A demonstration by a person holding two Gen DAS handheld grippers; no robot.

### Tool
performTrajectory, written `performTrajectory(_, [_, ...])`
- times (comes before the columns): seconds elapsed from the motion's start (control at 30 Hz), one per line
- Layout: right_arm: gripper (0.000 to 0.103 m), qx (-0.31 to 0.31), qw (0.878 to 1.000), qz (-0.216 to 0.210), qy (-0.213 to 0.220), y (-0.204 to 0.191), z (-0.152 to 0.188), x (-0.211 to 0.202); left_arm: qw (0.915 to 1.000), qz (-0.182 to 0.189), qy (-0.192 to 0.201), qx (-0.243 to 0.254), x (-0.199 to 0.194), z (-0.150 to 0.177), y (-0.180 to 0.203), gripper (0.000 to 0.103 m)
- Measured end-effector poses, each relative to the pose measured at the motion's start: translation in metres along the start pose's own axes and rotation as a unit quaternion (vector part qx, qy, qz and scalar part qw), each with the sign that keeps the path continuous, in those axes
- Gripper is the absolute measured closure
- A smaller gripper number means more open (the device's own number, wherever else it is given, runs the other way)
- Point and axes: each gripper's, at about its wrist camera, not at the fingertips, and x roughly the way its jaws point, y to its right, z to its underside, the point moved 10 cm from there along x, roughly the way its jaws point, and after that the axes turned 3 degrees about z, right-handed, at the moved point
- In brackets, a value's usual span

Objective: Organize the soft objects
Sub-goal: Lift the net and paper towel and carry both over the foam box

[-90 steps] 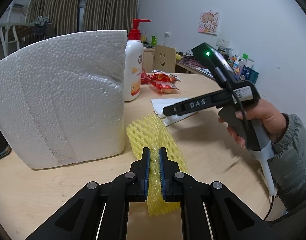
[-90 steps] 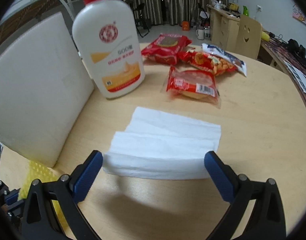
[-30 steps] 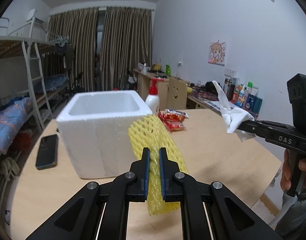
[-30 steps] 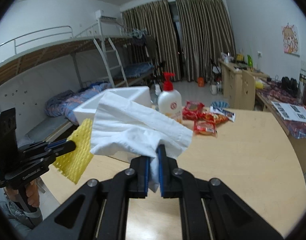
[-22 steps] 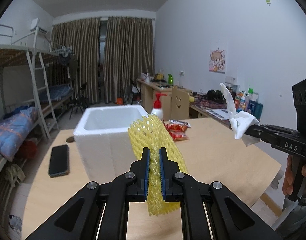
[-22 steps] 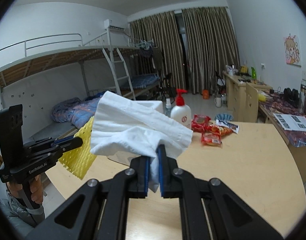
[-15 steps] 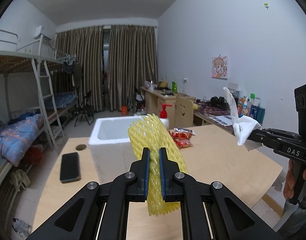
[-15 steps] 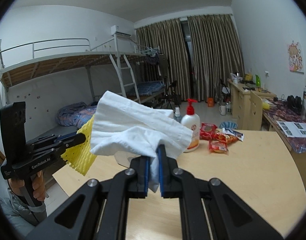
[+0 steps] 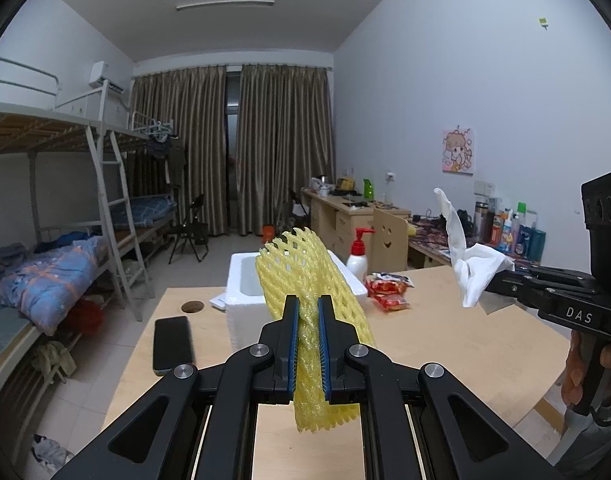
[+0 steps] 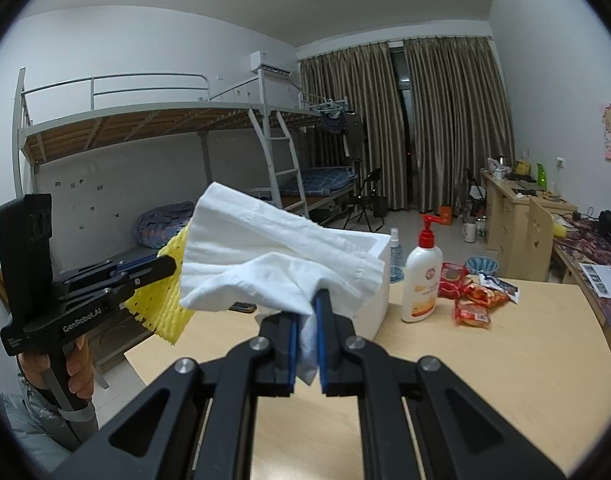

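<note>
Dorm table below us, both soft things held up in the air.
Our left gripper (image 9: 307,330) pinches the springy net (image 9: 305,276); our right gripper (image 10: 305,336) pinches the limp tissue (image 10: 273,256) mid-fold. Both seem feather-light, so light grips should do; box (image 9: 241,276) ahead.

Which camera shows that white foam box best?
The left wrist view: the foam box shows its open top and front wall, partly behind the yellow foam net. In the right wrist view the white tissue hides most of it.

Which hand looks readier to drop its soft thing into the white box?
Probably the left: its tool grips the yellow net lined up with the foam box; the tissue hangs off to the side.
</note>
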Motion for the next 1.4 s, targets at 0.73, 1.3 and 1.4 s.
performTrajectory(0.73, [0.092, -0.003, 1.000, -0.014, -0.021, -0.001, -0.026, 0.054, 0.9999, -0.001, -0.006, -0.009, 0.058, -0.029, -0.031, 0.094])
performTrajectory(1.3, [0.092, 0.015, 0.999, -0.004, -0.041, 0.010, -0.045, 0.095, 0.9998, 0.001, -0.016, -0.008, 0.122, -0.052, -0.049, 0.094])
performTrajectory(1.4, [0.092, 0.017, 0.999, -0.002, -0.044, 0.013, -0.046, 0.100, 0.9997, 0.004, -0.023, -0.007, 0.139, -0.055, -0.051, 0.094])
